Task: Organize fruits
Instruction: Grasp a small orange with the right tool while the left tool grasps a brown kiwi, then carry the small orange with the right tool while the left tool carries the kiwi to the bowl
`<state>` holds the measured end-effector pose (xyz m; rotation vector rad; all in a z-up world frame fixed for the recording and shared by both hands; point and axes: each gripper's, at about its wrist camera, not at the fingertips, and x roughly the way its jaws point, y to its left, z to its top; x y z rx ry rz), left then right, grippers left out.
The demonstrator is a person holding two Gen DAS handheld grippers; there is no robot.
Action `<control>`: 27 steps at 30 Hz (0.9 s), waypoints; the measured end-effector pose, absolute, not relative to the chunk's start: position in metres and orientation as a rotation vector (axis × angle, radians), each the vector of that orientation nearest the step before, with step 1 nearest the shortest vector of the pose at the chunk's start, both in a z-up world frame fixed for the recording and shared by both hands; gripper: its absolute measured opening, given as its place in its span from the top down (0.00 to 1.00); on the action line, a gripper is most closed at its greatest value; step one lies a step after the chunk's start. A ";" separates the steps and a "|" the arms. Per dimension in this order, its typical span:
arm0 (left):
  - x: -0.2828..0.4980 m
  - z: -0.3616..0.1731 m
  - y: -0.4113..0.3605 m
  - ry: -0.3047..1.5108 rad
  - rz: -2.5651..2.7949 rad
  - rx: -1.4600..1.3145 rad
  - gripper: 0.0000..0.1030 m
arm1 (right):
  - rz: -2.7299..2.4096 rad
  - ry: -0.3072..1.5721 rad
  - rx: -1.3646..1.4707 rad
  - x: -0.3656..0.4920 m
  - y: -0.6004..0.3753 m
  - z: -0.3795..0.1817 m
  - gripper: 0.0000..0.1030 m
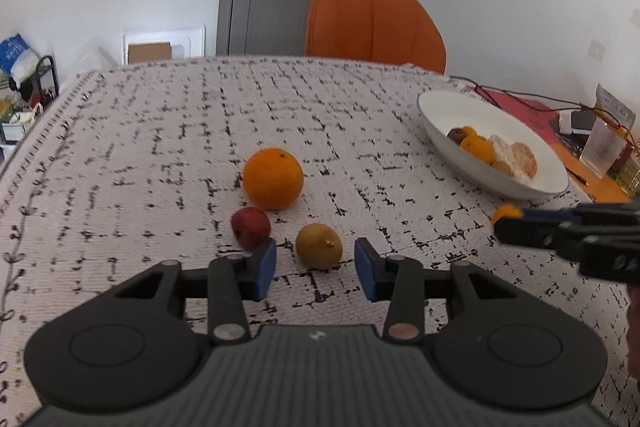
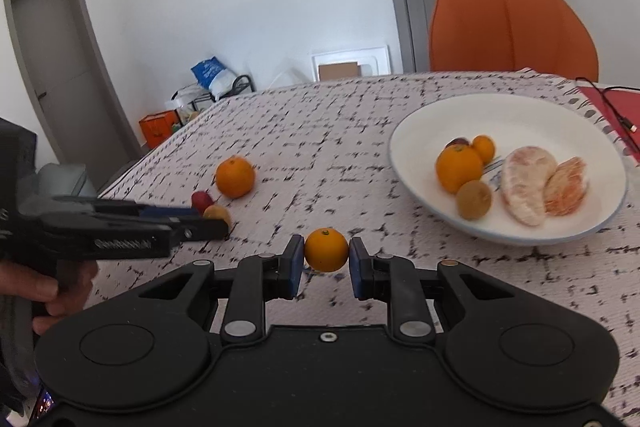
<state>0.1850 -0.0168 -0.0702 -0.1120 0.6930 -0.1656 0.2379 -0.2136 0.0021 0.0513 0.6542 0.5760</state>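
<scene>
Right tongs (image 2: 326,259) are pinching a small orange (image 2: 326,250) just above the surface (image 2: 320,155); left tongs (image 1: 315,269) are gaping around a brown fruit (image 1: 319,245). Carry level to the plate (image 2: 420,131), lowering before release.

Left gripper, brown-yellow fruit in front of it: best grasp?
Grip the brown-yellow fruit across its widest middle, coming straight ahead with the open left gripper. It is round, and its sides are free: the red fruit sits apart beyond the left finger.
</scene>
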 end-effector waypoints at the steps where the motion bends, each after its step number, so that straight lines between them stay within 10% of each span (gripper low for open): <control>1: 0.187 -0.071 -0.018 0.691 -0.157 -0.104 0.75 | 0.570 0.649 0.055 0.239 -0.216 0.004 0.78; 27: 0.213 -0.030 -0.080 0.606 -0.291 -0.033 0.76 | 0.420 0.582 0.145 0.261 -0.284 0.010 0.78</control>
